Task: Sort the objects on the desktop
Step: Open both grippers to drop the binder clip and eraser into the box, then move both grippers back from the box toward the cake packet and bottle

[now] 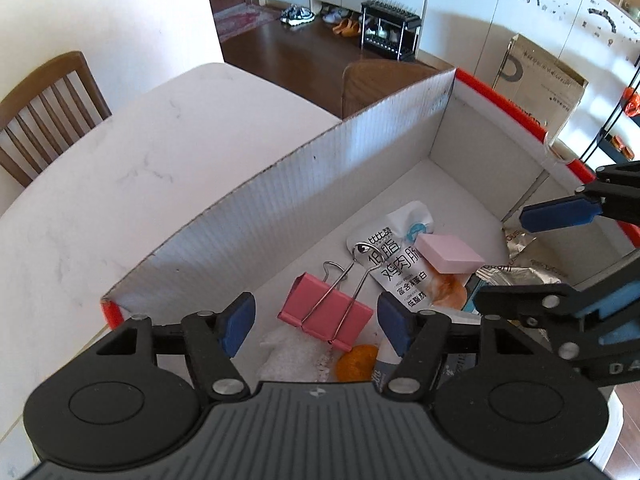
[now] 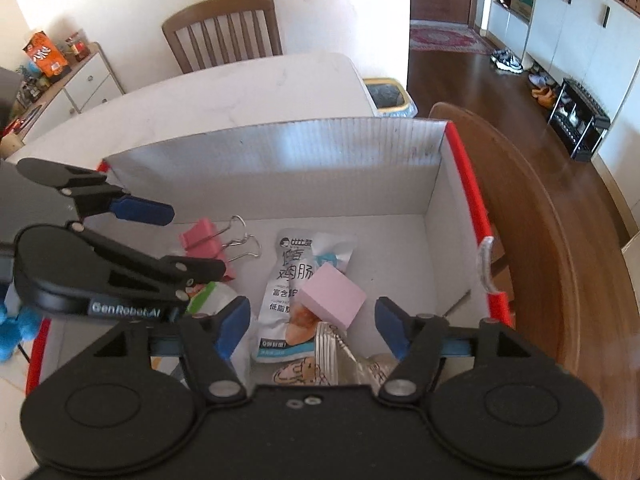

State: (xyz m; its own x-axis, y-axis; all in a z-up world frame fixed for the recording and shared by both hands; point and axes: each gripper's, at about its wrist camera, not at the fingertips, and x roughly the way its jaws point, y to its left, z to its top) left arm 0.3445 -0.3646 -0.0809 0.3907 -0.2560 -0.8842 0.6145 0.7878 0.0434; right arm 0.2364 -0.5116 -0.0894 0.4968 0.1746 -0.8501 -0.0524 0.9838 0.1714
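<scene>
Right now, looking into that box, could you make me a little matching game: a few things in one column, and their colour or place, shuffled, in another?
Things:
1. binder clip
2. eraser
3. sausage pack
4. box

Descriptions:
A. white wrapper with black print
B. pale pink block lying on the wrapper
C. white walls with a red rim
D. deep pink with wire handles

Pairs: 1-D, 2-B, 3-A, 4-C
</scene>
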